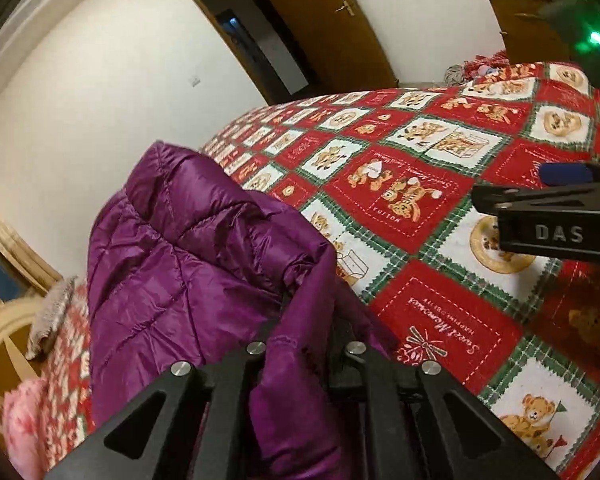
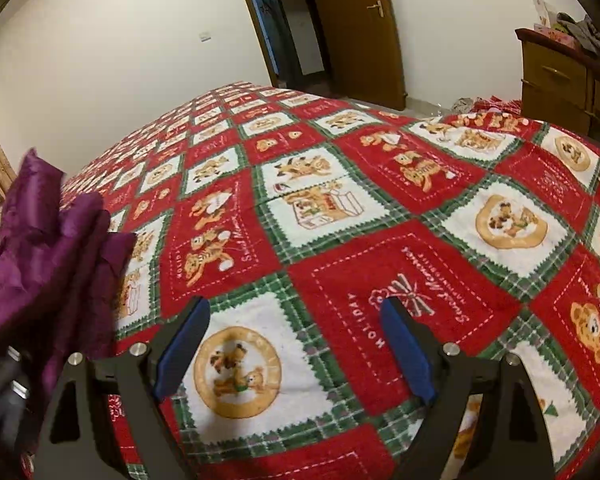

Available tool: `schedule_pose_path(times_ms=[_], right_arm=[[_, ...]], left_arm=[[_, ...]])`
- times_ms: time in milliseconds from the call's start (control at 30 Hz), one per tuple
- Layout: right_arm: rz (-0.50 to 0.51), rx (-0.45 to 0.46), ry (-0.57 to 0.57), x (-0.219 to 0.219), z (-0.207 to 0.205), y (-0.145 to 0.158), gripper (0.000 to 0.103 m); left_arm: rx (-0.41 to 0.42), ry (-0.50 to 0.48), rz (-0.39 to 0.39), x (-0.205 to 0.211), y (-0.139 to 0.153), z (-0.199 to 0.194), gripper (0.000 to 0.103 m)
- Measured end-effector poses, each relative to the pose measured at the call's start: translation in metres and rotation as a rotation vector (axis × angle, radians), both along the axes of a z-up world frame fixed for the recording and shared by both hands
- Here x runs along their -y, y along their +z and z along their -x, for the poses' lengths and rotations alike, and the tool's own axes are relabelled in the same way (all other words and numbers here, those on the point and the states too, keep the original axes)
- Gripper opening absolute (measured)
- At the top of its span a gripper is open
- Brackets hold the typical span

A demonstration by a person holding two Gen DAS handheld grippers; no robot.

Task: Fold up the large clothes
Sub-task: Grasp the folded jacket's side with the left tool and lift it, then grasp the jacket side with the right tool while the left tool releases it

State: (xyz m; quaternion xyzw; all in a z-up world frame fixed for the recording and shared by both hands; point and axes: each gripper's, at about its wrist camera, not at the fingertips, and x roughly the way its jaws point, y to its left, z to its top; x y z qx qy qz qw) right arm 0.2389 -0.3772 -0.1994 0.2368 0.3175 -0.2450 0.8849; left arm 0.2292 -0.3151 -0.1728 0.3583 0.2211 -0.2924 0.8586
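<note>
The purple jacket (image 1: 188, 248) is made of shiny, quilted, puffy fabric with stitched lines, and it hangs in soft crumpled folds above the left edge of the bed (image 2: 340, 208). The bed carries a fuzzy red, white and green blanket with square teddy bear patches. The left gripper (image 1: 300, 316) has its black fingers closed tightly on a fold of the jacket. The right gripper (image 2: 296, 344), over the blanket beside the jacket, has its blue-padded fingers wide apart and holds nothing.
</note>
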Motion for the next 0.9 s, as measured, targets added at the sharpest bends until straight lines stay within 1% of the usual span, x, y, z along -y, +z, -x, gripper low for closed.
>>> schedule_pose_path(times_ms=[67,100,133,167,200,233,267,300,367,433,467,500,533,567,600,633,667,700,733,800,833,900], right_arm=[[0.004,-0.007,0.01,0.001,-0.003,0.0,0.091],[0.006,-0.009,0.012,0.001,-0.005,0.0,0.091],[0.009,-0.011,0.014,0.001,-0.006,0.0,0.091],[0.009,-0.014,0.014,0.002,-0.007,0.0,0.091],[0.009,-0.016,0.014,0.001,-0.007,-0.001,0.091],[0.012,-0.02,0.016,0.002,-0.008,0.0,0.091],[0.015,-0.024,0.016,0.002,-0.008,0.001,0.091],[0.02,-0.03,0.015,0.002,-0.008,0.002,0.091],[0.031,-0.037,0.009,0.004,-0.007,0.006,0.091],[0.049,-0.038,0.008,0.006,-0.009,0.018,0.091],[0.064,-0.033,0.009,0.005,-0.011,0.028,0.09],[0.08,-0.026,0.016,0.004,-0.015,0.039,0.085],[0.092,-0.016,0.035,0.002,-0.021,0.052,0.082],[0.104,-0.007,0.066,-0.003,-0.031,0.069,0.077],[0.118,0.003,0.094,-0.009,-0.04,0.083,0.072],[0.142,0.013,0.135,-0.02,-0.055,0.102,0.07],[0.156,0.02,0.167,-0.029,-0.066,0.115,0.064],[0.163,0.025,0.208,-0.043,-0.082,0.129,0.061],[0.171,0.019,0.249,-0.057,-0.099,0.139,0.06],[0.193,0.008,0.319,-0.087,-0.131,0.155,0.057],[0.202,0.002,0.338,-0.099,-0.141,0.158,0.057],[0.21,-0.029,0.368,-0.126,-0.169,0.16,0.057]], left_arm=[[0.003,-0.009,-0.012,-0.002,0.005,0.004,0.021],[0.017,-0.017,-0.019,-0.002,0.008,0.008,0.024],[0.044,-0.029,-0.024,-0.002,0.013,0.015,0.033],[0.074,-0.043,-0.023,-0.002,0.018,0.022,0.044],[0.093,-0.056,-0.017,-0.002,0.022,0.028,0.053],[0.11,-0.07,-0.004,-0.004,0.029,0.037,0.071],[0.118,-0.078,0.011,-0.006,0.035,0.043,0.082],[0.123,-0.093,0.043,-0.012,0.045,0.05,0.084],[0.12,-0.099,0.076,-0.022,0.062,0.056,0.084],[0.108,-0.067,0.135,-0.046,0.083,0.05,0.085],[0.103,-0.043,0.155,-0.053,0.088,0.043,0.088],[0.091,0.008,0.179,-0.066,0.096,0.029,0.09],[0.077,0.084,0.196,-0.081,0.102,0.009,0.092],[0.068,0.143,0.203,-0.089,0.104,-0.005,0.093],[0.055,0.246,0.204,-0.104,0.104,-0.031,0.093],[0.039,0.34,0.199,-0.116,0.104,-0.053,0.093],[0.018,0.436,0.201,-0.129,0.102,-0.077,0.093],[-0.011,0.534,0.213,-0.144,0.099,-0.103,0.093],[-0.032,0.605,0.224,-0.155,0.096,-0.121,0.093],[-0.076,0.716,0.266,-0.175,0.092,-0.155,0.093],[-0.077,0.759,0.287,-0.181,0.091,-0.168,0.093],[-0.087,0.804,0.312,-0.185,0.088,-0.185,0.093]])
